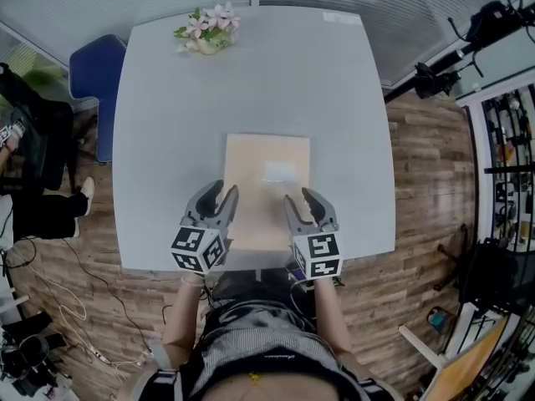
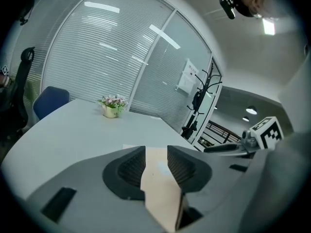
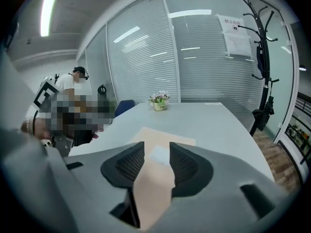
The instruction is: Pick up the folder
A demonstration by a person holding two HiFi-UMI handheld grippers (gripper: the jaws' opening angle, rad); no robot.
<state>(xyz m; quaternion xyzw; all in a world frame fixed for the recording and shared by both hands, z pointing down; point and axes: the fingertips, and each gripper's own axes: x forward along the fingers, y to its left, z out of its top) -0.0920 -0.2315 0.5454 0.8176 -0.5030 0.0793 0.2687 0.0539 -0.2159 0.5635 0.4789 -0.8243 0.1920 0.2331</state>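
Note:
A tan folder (image 1: 267, 182) with a small white label (image 1: 280, 172) lies flat on the grey table (image 1: 167, 140), close to its near edge. My left gripper (image 1: 216, 197) hovers over the folder's near left corner and my right gripper (image 1: 308, 203) over its near right part. Both have their jaws apart, with nothing pressed between the pads. In the left gripper view the folder (image 2: 158, 188) shows through the gap of the left gripper (image 2: 156, 152). In the right gripper view the folder (image 3: 165, 135) lies beyond and below the right gripper (image 3: 156, 149).
A small pot of pink flowers (image 1: 207, 32) stands at the table's far left. A blue chair (image 1: 92, 73) is at the left side, and a person (image 1: 25, 157) sits beyond it. Window blinds run behind the table, and a coat stand (image 3: 262, 57) is at the right.

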